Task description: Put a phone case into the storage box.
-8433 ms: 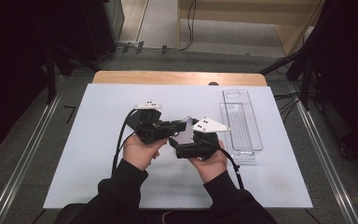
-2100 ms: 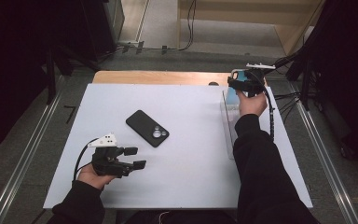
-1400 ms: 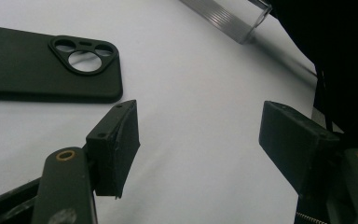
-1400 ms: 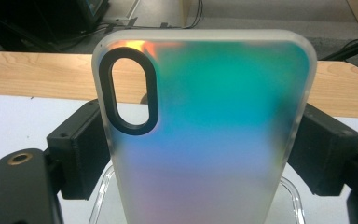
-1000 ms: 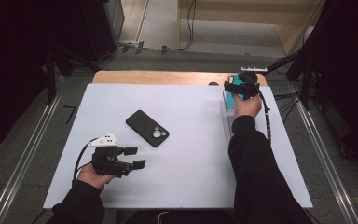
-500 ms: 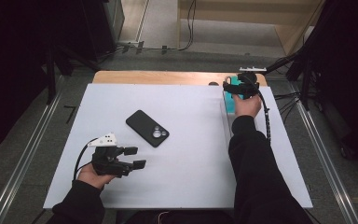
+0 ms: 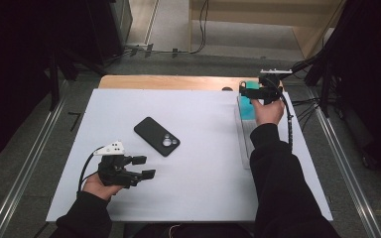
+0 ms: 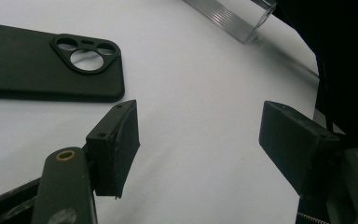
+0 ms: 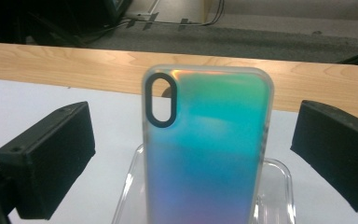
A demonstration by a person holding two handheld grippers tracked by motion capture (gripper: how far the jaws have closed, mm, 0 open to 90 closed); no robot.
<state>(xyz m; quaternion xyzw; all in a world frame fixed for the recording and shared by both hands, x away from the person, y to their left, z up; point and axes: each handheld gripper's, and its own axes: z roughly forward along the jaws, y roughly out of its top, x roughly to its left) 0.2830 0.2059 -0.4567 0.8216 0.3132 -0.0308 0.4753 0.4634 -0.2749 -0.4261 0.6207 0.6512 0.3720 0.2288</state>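
White tabletop (image 7: 203, 198) carries everything, so places are given from its clear plastic tray (image 7: 245, 144) along the right side. Iridescent teal phone case (image 9: 207, 154) stands upright in the far end of that tray, leaning on its end wall. Black phone case (image 7: 157, 136) lies flat well to the tray's left, camera cut-out up. Right gripper (image 7: 256, 92) sits over the tray's far end; its jaws have just been opening and stand wide on either side of the teal case, pads clear of it. Left gripper (image 7: 144, 167) rests far left of the tray, near the table's front, jaws apart with nothing between them.
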